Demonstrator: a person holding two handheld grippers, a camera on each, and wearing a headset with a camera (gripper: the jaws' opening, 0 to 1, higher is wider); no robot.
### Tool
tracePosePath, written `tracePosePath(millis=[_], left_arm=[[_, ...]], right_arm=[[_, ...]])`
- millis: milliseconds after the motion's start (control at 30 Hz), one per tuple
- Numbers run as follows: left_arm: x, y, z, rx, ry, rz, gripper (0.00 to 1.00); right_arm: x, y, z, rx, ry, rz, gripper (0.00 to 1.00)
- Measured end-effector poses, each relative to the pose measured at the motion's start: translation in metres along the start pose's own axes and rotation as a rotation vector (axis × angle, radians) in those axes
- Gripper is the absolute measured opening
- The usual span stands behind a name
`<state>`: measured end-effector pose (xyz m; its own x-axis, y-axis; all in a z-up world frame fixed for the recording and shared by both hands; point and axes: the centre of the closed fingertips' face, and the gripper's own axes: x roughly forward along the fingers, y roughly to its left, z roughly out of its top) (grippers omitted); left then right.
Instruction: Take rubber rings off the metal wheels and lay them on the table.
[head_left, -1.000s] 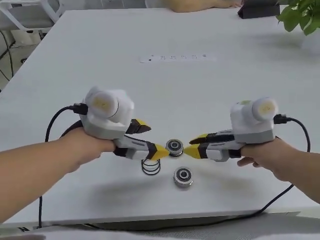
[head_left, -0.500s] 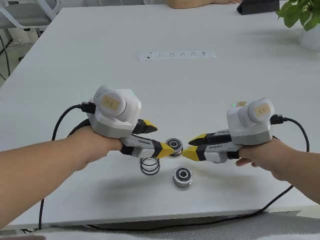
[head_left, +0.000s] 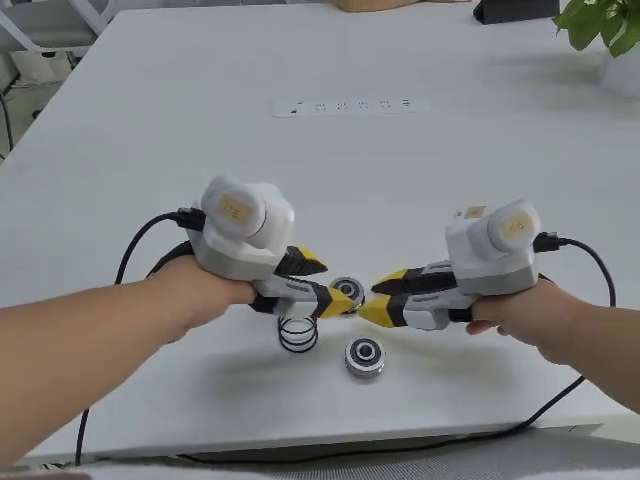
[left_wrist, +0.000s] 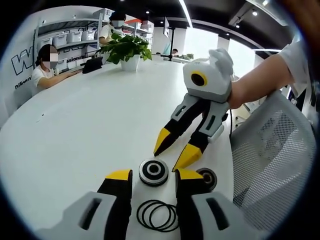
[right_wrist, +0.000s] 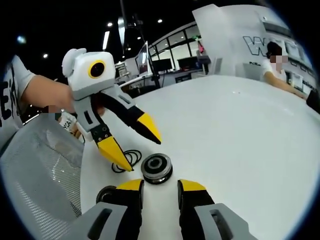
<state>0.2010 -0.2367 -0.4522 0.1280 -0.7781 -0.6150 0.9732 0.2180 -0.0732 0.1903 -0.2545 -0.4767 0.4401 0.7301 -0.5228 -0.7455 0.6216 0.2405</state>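
The white table (head_left: 200, 120) lay broad and bare beyond the wheel between the grippers (head_left: 347, 291), with only a power strip (head_left: 350, 104) well beyond it and a plant (head_left: 598, 22) at the far right corner. Toward the person there was much less room: the table's near edge ran close behind a second wheel (head_left: 364, 355). That second wheel sat near the first, on the person's side and slightly right. A small heap of thin black rubber rings (head_left: 298, 334) lay flat and overlapping near the first wheel, on the person's side and to its left. The first wheel lay flat with its bore facing up. Being round, it had no long side, and a dark band circled its rim. The left gripper (head_left: 336, 285) reached in from the wheel's left, its yellow-tipped jaws parted about as wide as the wheel, the tips just short of it. The right gripper (head_left: 370, 298) came from the wheel's right, jaws also spread and holding nothing, its tips just beside the wheel. Set against a second earlier, both wheels and the rings kept the same arrangement, and both grippers stayed flanking the first wheel.
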Motion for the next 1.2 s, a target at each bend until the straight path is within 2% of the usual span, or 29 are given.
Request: tracePosePath(millis=[433, 667, 833, 867, 1200], left_arm=[[0.010, -0.003, -0.003, 0.021, 0.022, -0.025, 0.18], [0.012, 0.004, -0.002, 0.065, 0.026, 0.020, 0.09], [0.014, -0.001, -0.001, 0.120, 0.033, 0.030, 0.07], [0.014, 0.000, -0.001, 0.106, 0.033, 0.035, 0.07], [0.014, -0.001, -0.001, 0.099, 0.024, 0.039, 0.07]], right_arm=[[0.001, -0.001, 0.001, -0.014, -0.008, 0.004, 0.25], [0.004, 0.001, 0.001, -0.046, 0.003, 0.006, 0.23], [0.008, 0.003, 0.000, -0.083, 0.017, 0.000, 0.21], [0.009, 0.003, 0.000, -0.092, 0.019, -0.002, 0.20], [0.010, 0.004, -0.001, -0.148, 0.036, -0.017, 0.18]])
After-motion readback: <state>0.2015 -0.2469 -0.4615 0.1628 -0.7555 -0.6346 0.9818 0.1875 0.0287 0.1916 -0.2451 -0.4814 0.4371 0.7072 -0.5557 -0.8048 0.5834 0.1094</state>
